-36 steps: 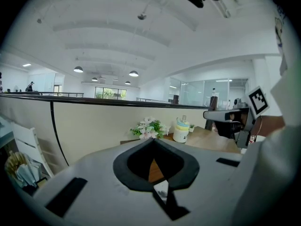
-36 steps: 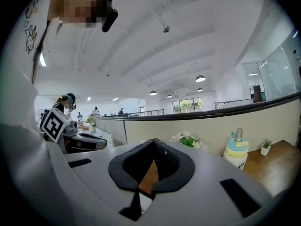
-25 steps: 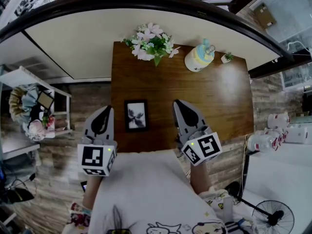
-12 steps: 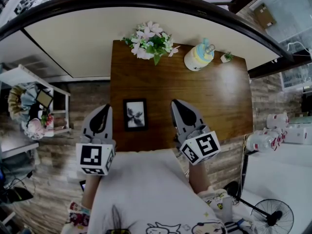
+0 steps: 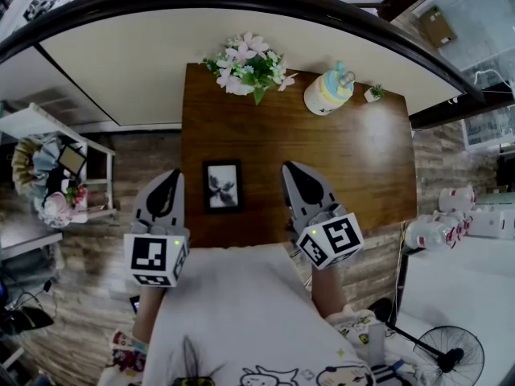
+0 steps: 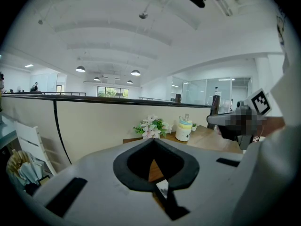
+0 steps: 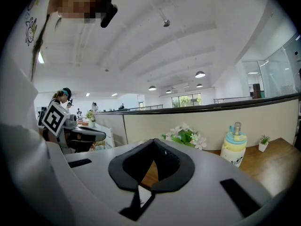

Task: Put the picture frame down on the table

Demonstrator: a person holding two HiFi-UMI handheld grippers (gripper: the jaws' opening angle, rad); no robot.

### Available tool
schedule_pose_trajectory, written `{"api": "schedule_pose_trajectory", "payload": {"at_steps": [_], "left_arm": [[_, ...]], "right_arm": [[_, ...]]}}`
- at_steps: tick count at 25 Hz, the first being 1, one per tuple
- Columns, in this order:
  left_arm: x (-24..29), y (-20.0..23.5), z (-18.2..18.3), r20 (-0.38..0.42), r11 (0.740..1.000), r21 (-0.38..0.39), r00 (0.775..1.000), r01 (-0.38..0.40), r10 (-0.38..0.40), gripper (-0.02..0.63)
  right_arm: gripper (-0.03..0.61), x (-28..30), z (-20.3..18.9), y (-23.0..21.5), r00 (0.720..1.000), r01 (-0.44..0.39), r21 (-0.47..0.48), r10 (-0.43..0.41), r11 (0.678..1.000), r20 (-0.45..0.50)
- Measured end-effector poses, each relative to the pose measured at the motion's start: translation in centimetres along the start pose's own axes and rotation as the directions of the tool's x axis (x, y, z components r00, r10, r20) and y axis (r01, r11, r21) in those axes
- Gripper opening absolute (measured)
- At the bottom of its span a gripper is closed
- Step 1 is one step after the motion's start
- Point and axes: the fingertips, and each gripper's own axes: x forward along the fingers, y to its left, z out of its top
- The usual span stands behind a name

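While closed, empty left claw (image 5: 170,180) and right claw (image 5: 292,172) flank the picture frame (image 5: 223,186), flowers (image 5: 249,67) stand beyond.

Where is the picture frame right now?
In the head view, the picture frame sits on the wooden table near the person's edge, between the left gripper and the right gripper, touching neither.

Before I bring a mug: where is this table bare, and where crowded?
Widest bare patch: the right half of the table, between the right tongs and the right edge, this side of the pastel jar and small plant. The strip between flowers and picture frame is bare too. The back edge is crowded.
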Motion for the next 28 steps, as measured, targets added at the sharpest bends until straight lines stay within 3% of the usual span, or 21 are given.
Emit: {"api": "schedule_pose_trajectory", "payload": {"at_steps": [28], "left_arm": [[-0.4, 1.4, -1.0, -0.014, 1.000, 0.008, 1.000, -0.020, 0.020, 0.003]], "right_arm": [[-0.002, -0.2, -0.6, -0.1, 0.999, -0.005, 0.011, 0.006, 1.000, -0.032]]}}
